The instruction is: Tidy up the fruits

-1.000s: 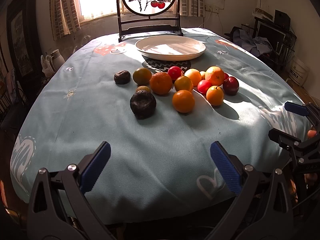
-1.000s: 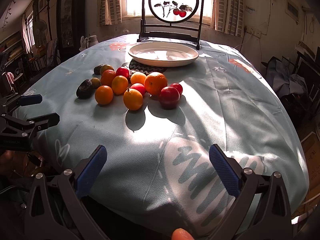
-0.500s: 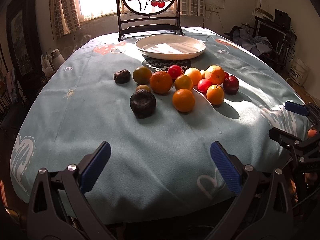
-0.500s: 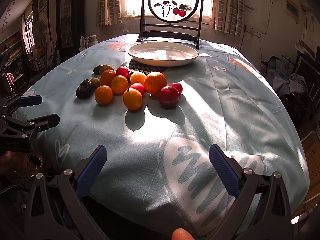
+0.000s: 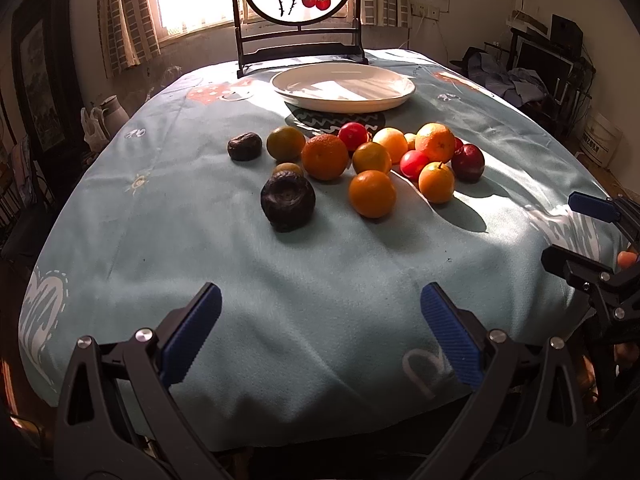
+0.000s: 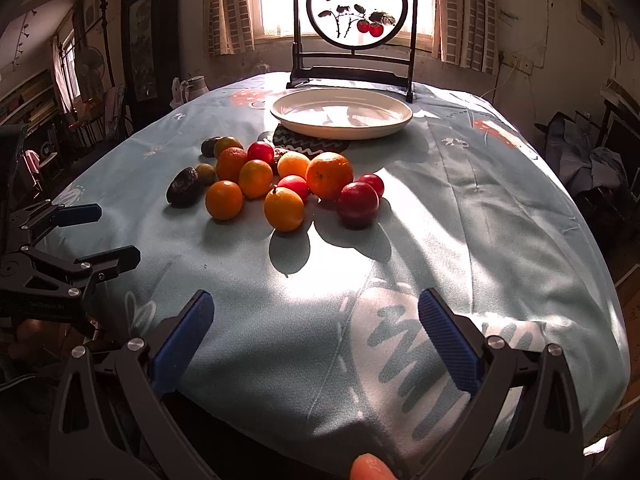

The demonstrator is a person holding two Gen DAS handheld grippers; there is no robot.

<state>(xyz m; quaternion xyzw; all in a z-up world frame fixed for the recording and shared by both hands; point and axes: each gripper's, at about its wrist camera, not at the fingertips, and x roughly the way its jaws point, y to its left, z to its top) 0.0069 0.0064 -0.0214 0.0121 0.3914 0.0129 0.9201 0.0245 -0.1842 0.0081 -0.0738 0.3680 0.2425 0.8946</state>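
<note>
Several fruits lie in a loose cluster on the light blue tablecloth [image 5: 168, 240]: oranges [image 5: 372, 193] [image 6: 330, 175], red plums [image 5: 467, 162] [image 6: 357, 204], and two dark wrinkled fruits [image 5: 287, 200] [image 5: 245, 146]. Behind them an empty white plate [image 5: 342, 86] [image 6: 341, 113] rests on a patterned mat. My left gripper [image 5: 320, 328] hovers open at the table's near edge, well short of the fruit, nothing between its blue pads. My right gripper [image 6: 316, 328] is open too, over the near right part of the table. Each gripper shows at the side of the other's view.
A round painted screen on a dark wooden stand [image 6: 355, 28] rises behind the plate, in front of a bright window. A white jug [image 5: 110, 108] sits off the table's left. Furniture and clutter line the right wall [image 5: 552, 68]. A fingertip [image 6: 370, 468] shows at the bottom edge.
</note>
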